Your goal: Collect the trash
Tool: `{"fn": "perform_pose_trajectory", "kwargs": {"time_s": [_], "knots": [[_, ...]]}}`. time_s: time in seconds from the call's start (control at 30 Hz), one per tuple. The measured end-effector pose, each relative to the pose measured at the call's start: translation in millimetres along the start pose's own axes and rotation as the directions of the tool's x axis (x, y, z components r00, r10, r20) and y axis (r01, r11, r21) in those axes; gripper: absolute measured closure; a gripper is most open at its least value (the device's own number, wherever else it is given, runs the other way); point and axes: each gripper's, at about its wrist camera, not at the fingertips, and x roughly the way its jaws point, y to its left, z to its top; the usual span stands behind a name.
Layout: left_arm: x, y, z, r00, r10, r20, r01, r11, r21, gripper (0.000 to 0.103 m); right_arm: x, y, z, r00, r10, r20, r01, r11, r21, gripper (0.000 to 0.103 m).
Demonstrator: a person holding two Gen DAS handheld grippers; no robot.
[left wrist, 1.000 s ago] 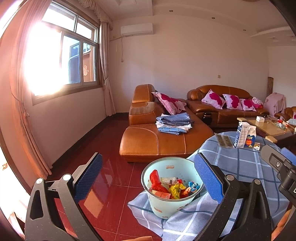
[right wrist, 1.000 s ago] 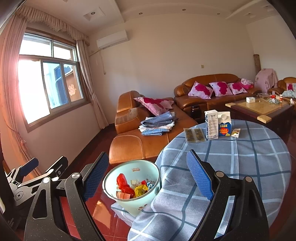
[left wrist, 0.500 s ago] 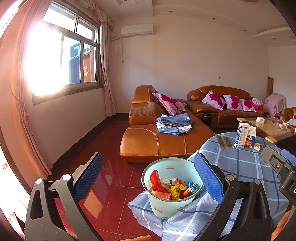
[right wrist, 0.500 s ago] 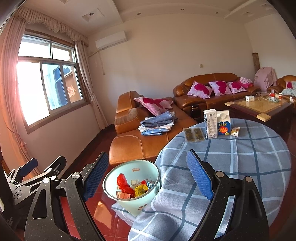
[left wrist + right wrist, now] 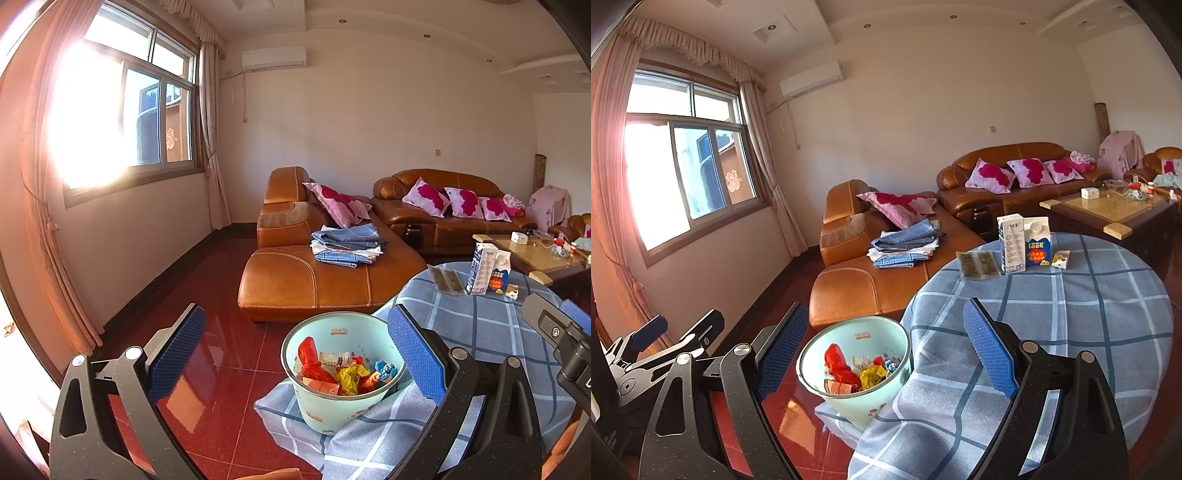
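Note:
A pale green bin (image 5: 332, 398) (image 5: 846, 400) stands on the red floor against the round table's hanging cloth and holds several coloured wrappers (image 5: 343, 373) (image 5: 858, 374). On the blue checked tablecloth (image 5: 1071, 314) at the far side stand two cartons (image 5: 1025, 243) (image 5: 489, 269), with a small box (image 5: 1061, 259) and flat sachets (image 5: 978, 264) beside them. My left gripper (image 5: 295, 354) is open and empty above the bin. My right gripper (image 5: 886, 350) is open and empty, between bin and table. The left gripper shows at the lower left of the right wrist view (image 5: 665, 343).
A brown leather corner sofa (image 5: 306, 280) with folded cloths (image 5: 347, 245) and pink pillows stands behind the table. A glass-topped coffee table (image 5: 1108, 206) sits at the far right. A window with curtains fills the left wall. Glossy red tile floor (image 5: 207, 295) lies left of the bin.
Both grippers have barely moved; the views shift only slightly. The jaws stay open and nothing was picked up or dropped.

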Motion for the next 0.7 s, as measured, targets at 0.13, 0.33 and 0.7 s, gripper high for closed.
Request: {"fn": "perform_pose_trajectory", "kwargs": {"time_s": [0.13,0.33,0.7], "knots": [[-0.1,-0.2,-0.2,1.000,0.002,0.000,-0.002,1.000,-0.002,0.006,-0.1,-0.4,-0.3,1.000,-0.001,-0.001,0.001,1.000,0.004,0.018],[-0.9,-1.5,0.8,1.000,0.002,0.007,-0.002,1.000,-0.008,0.006,-0.9,-0.9,-0.3,1.000,-0.003,0.000,0.003,1.000,0.007,0.018],[2.4,4.1,-2.1,0.998,-0.059,-0.010,0.058,0.997,-0.055,0.006,0.0,-3.6,-1.3,1.000,-0.009,-0.014,0.009,1.000,0.013,0.018]]}}
